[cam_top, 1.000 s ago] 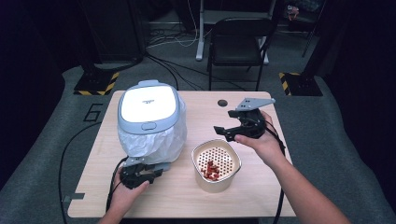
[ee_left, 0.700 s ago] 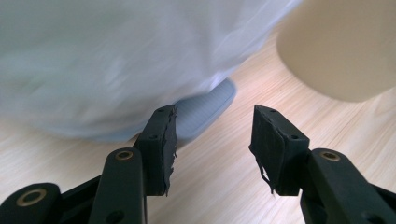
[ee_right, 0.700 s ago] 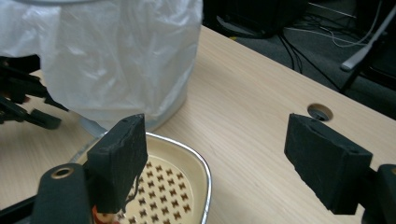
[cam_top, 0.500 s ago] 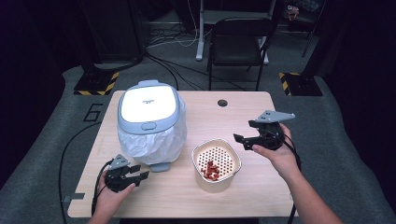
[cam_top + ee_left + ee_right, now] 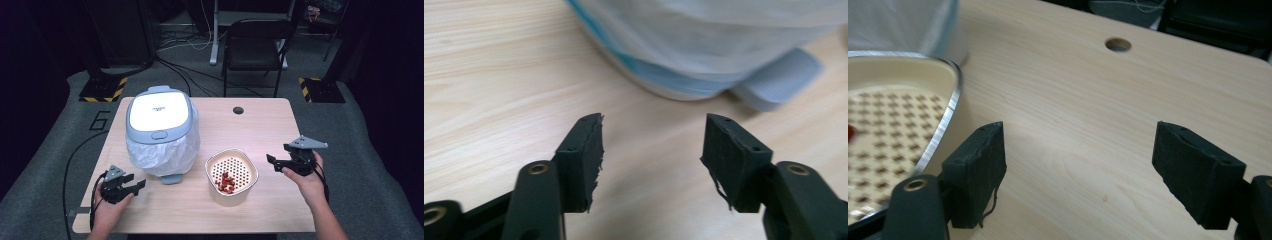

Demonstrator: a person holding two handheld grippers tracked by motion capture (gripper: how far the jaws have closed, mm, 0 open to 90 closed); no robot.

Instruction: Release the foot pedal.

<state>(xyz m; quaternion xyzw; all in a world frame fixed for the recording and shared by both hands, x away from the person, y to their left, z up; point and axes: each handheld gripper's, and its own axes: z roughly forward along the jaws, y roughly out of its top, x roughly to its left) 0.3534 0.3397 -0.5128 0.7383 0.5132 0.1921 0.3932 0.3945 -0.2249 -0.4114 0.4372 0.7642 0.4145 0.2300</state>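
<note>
showing a pause between grasps, judging by both tools being empty. presenting, at the table's left, a lidded pedal bin lined with a white bag, lid down, and just to its right, near the front edge, a cream perforated bowl carrying a few red pieces. holding the left gripper low, just left of the bin's foot pedal, jaws apart and having just been opening, with nothing between them. holding the right gripper to the right of the bowl and clear of it, jaws likewise spread on nothing but air. probably preparing to raise the lid and tip the bowl's contents in; calling next for pressing the pedal with the left tool, closing the right one on the bowl's rim and keeping the bowl level until over the opening. working in a dim room with grey carpet, a black chair and loose cables, on a pale wood-grain table with a small round hole near its far edge.
</note>
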